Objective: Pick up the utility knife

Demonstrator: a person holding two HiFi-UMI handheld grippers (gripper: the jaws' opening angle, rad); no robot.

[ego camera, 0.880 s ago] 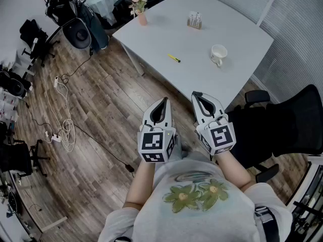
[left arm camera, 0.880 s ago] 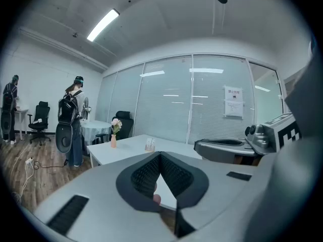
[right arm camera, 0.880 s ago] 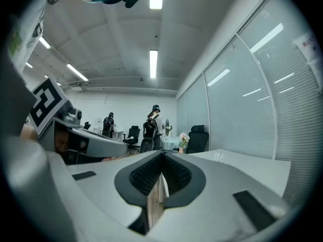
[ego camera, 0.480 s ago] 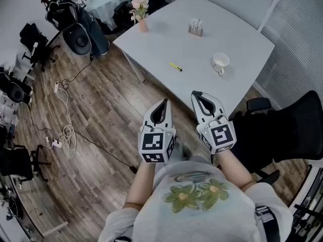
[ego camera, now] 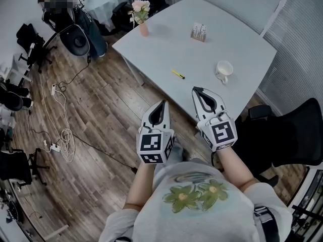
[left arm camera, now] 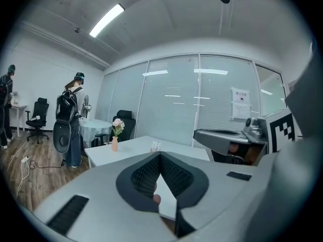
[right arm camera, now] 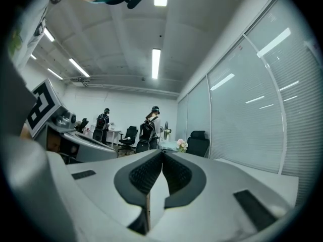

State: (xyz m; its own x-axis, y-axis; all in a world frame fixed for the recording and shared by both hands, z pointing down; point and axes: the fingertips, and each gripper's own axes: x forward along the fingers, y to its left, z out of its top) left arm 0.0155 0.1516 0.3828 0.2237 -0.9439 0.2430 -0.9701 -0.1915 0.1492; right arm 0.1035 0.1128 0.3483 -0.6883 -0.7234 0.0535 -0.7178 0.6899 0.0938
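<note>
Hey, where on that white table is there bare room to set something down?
Most of the table is bare. The widest patch is the middle, bordered by the vase, the small holder, the mug and the knife. The far right corner beyond the mug is free too. Nowhere is crowded.

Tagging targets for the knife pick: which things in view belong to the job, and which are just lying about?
Job:
- utility knife, on the table
- left gripper and right gripper, both shut and empty

Lying about:
- mug, flower vase and small holder, on the table
- office chair
- cables on the floor
</note>
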